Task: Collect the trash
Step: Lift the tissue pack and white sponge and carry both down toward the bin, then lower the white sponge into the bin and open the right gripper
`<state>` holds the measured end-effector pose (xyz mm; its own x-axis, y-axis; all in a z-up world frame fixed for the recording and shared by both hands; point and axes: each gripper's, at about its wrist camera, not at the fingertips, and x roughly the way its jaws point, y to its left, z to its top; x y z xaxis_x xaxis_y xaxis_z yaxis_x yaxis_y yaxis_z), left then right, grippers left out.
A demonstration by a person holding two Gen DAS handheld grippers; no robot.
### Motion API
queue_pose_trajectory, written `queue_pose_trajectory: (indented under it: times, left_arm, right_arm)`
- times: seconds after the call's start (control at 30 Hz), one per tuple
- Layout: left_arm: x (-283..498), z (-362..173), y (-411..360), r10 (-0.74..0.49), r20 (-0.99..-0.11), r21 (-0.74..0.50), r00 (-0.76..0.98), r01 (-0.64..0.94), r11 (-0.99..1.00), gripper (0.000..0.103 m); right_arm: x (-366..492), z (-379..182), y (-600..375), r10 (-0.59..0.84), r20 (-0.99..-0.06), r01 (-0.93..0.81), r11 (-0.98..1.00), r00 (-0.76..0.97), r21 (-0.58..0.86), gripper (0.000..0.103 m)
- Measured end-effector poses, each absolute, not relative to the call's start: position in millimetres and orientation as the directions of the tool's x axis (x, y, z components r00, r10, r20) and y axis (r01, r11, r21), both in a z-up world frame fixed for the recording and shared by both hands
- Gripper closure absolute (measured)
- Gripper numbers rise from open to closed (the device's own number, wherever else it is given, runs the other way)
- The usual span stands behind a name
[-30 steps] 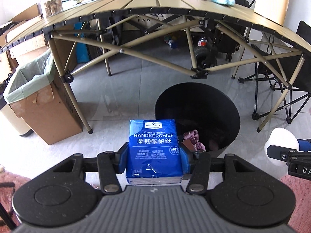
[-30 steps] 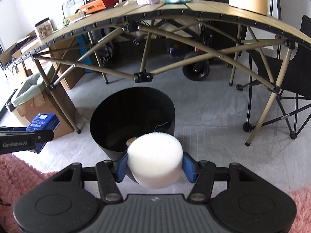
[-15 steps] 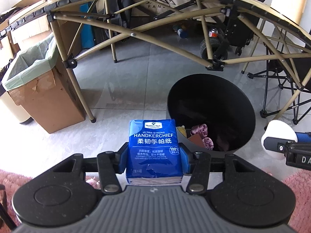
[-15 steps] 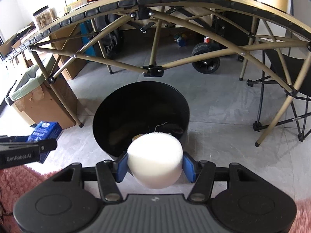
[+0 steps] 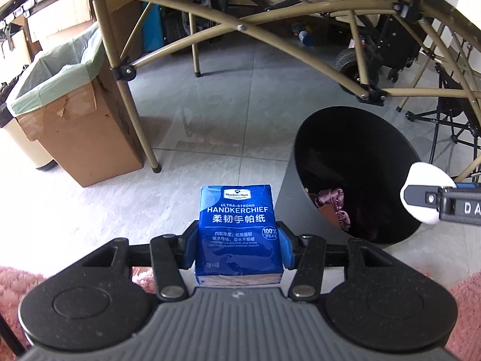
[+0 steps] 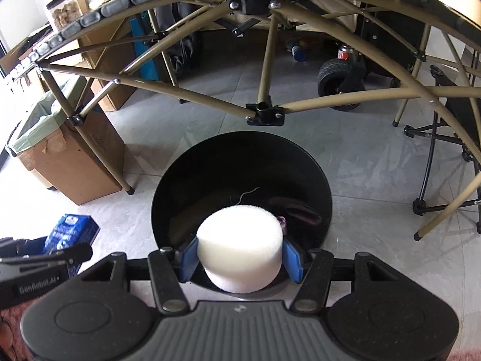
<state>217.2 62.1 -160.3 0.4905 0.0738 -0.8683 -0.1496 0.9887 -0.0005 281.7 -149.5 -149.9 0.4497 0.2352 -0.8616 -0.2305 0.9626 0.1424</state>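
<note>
- Blue handkerchief pack [image 5: 239,231]: upright between the blue pads [image 5: 190,248] of the left gripper [image 5: 239,248], clamped on both sides. It hangs over grey floor tile, just left of the black bin [image 5: 354,174], not over its mouth.
- White foam cylinder [image 6: 240,254]: pinched by the right gripper [image 6: 240,255], blue pads [image 6: 293,260] pressing its sides. It sits over the near rim of the black bin's opening.
- Bin interior: dark; purple fabric scrap [image 5: 332,203] and something brown against the near wall. From the right wrist view, a thin pale thread [image 6: 248,194] shows inside.
- Left gripper with the pack also shows at the lower left of the right wrist view, beside the bin.
- Beyond the bin: folding table frame [image 6: 264,111], tan tubes with a black joint just behind the bin's far rim.
- Left of the table leg: cardboard box [image 5: 81,138] lined with a green bag.
- Pink shaggy rug [image 5: 13,285] at the near corners.
</note>
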Motion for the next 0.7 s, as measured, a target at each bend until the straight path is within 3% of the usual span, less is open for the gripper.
queue_pose_trajectory:
  times: [0.6,0.67,0.7]
  left_arm:
    - [225.0,-174.8,82.6,0.099,-0.895,0.004,0.436,-0.215,0.977,0.051]
    - [224.2,-174.5,83.3,0.100,-0.893,0.004,0.438,-0.216,0.976,0.051]
    - [223.9,-174.7,83.9,0.099,-0.893,0.003,0.438,-0.216,0.976,0.051]
  right_arm:
    - [324.5,-173.8,-118.5,0.205,-0.906,-0.231,0.965,0.371,0.124,0.044]
    - [325.4,-175.8,-118.3,0.203,-0.909,-0.228,0.966,0.365,0.125,0.034]
    - [326.8,-176.7,-118.5,0.200,-0.910,-0.224,0.967,0.364,0.123,0.022]
